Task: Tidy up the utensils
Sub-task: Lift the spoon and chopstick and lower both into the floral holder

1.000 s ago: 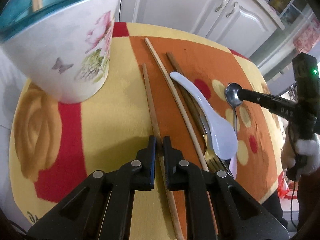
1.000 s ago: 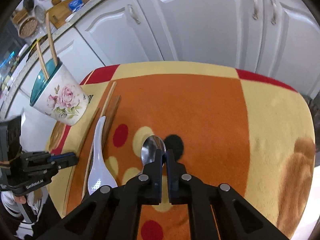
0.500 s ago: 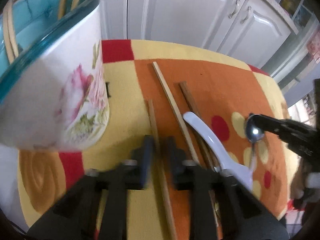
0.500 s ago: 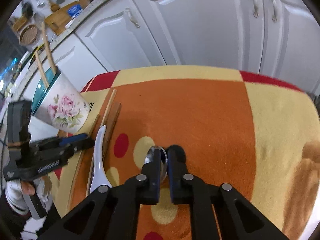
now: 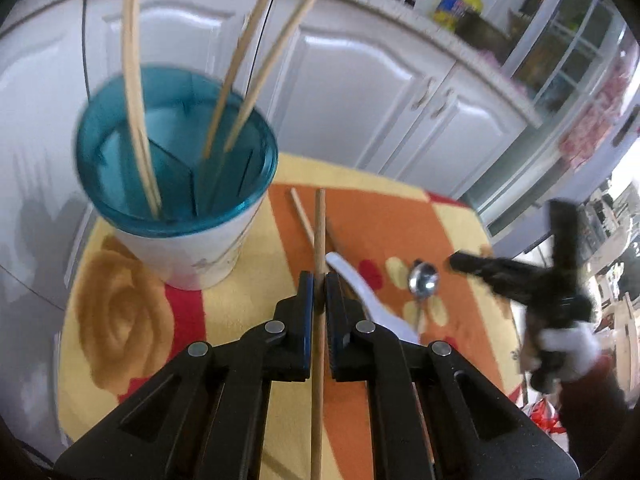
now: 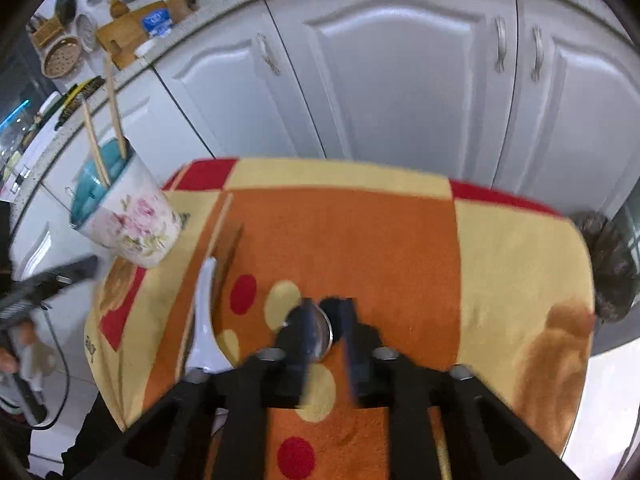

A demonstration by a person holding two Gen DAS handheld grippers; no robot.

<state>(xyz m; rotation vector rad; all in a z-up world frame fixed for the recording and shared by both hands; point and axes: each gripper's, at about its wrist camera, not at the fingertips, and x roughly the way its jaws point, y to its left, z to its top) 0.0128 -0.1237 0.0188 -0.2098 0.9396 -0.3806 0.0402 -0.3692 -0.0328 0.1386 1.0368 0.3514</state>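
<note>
clamping chopstick (image 5: 319, 240) in left tongs (image 5: 319, 280); no legible writing.

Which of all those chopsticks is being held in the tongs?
The darker chopstick clamped in the left tongs. Four pale ones stand in the holder; others lie flat on the cloth.

The left tongs (image 5: 316, 294), clamped on a wooden chopstick (image 5: 319, 240), have lifted it off the counter's mat. The right tongs (image 6: 326, 320) have just been opening, their pads now apart around the metal spoon (image 5: 422, 280).
</note>
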